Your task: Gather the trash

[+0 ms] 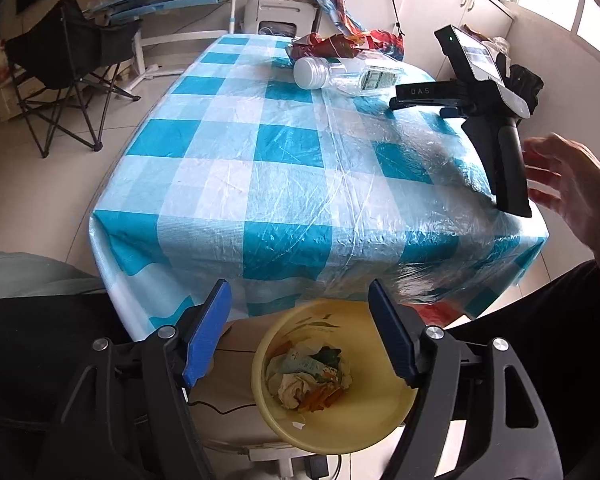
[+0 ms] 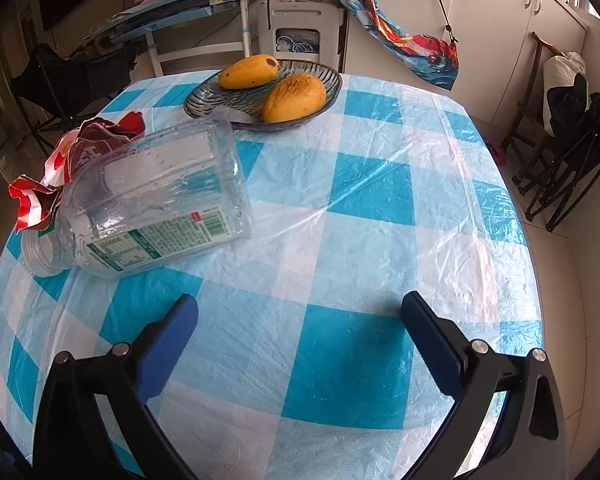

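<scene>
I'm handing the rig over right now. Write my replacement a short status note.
Left claw: open, empty, above the yellow plastic bin beside the table; crumpled trash already inside.
Right claw: open, empty, over the blue checked tablecloth.
Left to collect: the clear plastic bottle lying on its side and the red-and-white wrapper behind it.
Leave the mangoes in the grey dish.

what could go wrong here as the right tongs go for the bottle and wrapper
1. The clear plastic bottle lies on its side, wide and smooth; it may roll or slip out of the open right tongs.
2. The red wrapper is tucked behind the bottle, so pushing the bottle could knock it off the table edge.
3. The glass plate of mangoes sits close behind and could get bumped.
</scene>
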A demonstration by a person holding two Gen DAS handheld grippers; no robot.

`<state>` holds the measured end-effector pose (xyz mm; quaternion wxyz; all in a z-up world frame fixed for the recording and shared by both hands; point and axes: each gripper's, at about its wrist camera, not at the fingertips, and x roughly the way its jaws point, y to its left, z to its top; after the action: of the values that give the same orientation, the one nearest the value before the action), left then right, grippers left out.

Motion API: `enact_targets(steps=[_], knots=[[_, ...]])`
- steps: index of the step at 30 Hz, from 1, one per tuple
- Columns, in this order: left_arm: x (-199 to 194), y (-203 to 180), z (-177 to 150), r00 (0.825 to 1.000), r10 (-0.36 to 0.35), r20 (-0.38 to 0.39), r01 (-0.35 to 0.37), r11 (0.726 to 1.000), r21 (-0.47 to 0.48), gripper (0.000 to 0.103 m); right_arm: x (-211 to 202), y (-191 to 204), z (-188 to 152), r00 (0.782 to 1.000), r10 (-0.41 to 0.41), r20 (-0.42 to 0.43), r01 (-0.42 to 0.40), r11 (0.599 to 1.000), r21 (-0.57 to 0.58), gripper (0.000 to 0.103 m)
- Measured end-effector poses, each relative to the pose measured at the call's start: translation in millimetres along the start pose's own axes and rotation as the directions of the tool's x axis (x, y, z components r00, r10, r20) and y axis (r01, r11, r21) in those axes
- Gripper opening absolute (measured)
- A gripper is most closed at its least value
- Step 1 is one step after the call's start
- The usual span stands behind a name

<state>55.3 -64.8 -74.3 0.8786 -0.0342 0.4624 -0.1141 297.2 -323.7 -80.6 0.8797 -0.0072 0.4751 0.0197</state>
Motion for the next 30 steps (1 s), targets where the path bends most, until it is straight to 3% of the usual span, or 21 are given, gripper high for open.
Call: enact_targets(steps=[5,17,25,30], knots=[[-2,6,-1,1.0,0.001,0.011,0.0,0.999,-0.045,0.073,0,0,0,1.0,0.0,0.0,0.0,1.0,0.0,0.097],[5,1,-8,0.999,0.045,-0.015,-0.045,0.999,0.011,0.076,1,1,0,1.0,0.0,0.0,0.0,1.0,0.0,0.097],[16,-2,-9,0.997,-0.002,-0.073,0.004,1.0,0.027,0.076,1,1,0,1.0,0.0,0.0,0.0,1.0,-0.001,0.097],[19,10,-6,0.995,-0.037,-0.089,0.034,0.999,-0.036,0.077,0,0,0,1.0,-0.001,0.0,0.001,1.0,-0.001,0.097]])
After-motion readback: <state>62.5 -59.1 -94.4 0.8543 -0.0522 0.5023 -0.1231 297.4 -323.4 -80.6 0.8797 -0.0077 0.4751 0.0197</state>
